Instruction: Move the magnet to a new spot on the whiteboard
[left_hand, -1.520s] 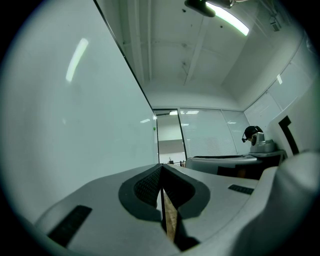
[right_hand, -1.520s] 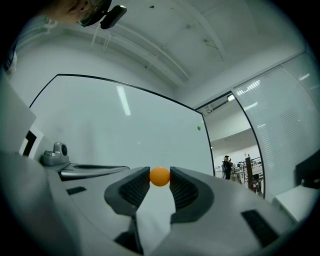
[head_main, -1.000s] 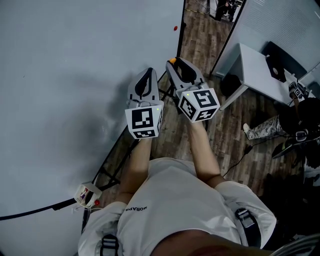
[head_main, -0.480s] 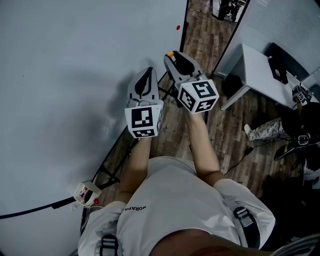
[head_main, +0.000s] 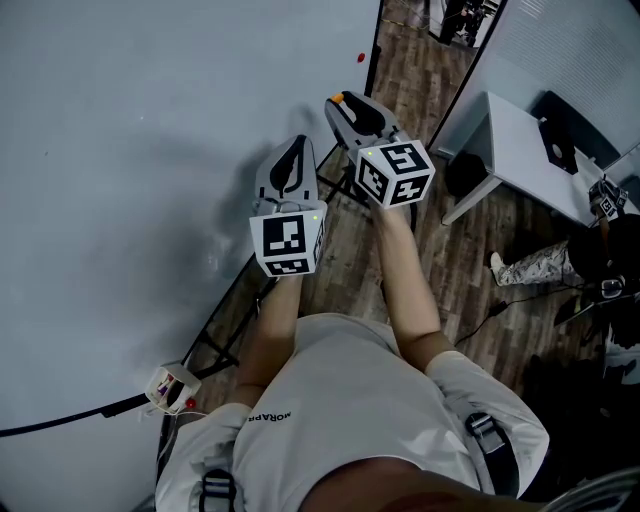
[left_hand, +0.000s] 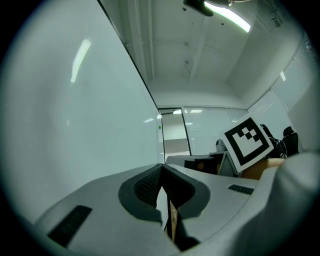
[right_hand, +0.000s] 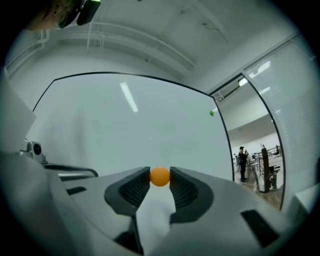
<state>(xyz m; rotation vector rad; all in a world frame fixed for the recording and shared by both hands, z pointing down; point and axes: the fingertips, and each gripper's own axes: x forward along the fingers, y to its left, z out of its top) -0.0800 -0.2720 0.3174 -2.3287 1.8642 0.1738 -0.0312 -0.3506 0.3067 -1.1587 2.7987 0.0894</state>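
While its jaws stand partly apart, the right gripper (right_hand: 160, 173) clamps the small orange magnet (right_hand: 160, 177) between its tips, facing the whiteboard (right_hand: 125, 130); whether the magnet touches the board cannot be told. Just beside it, the left gripper (left_hand: 163, 171) has its jaws pressed together, holding nothing.

White short-sleeved shirt (head_main: 340, 410), small dark print (reads upside down); grey shoulder straps (head_main: 488, 448), buckles. Left gripper (head_main: 298, 142), right gripper (head_main: 341, 101): grey shells, black ribbed pads (right_hand: 133, 190), black-and-white marker cubes (head_main: 288, 243).
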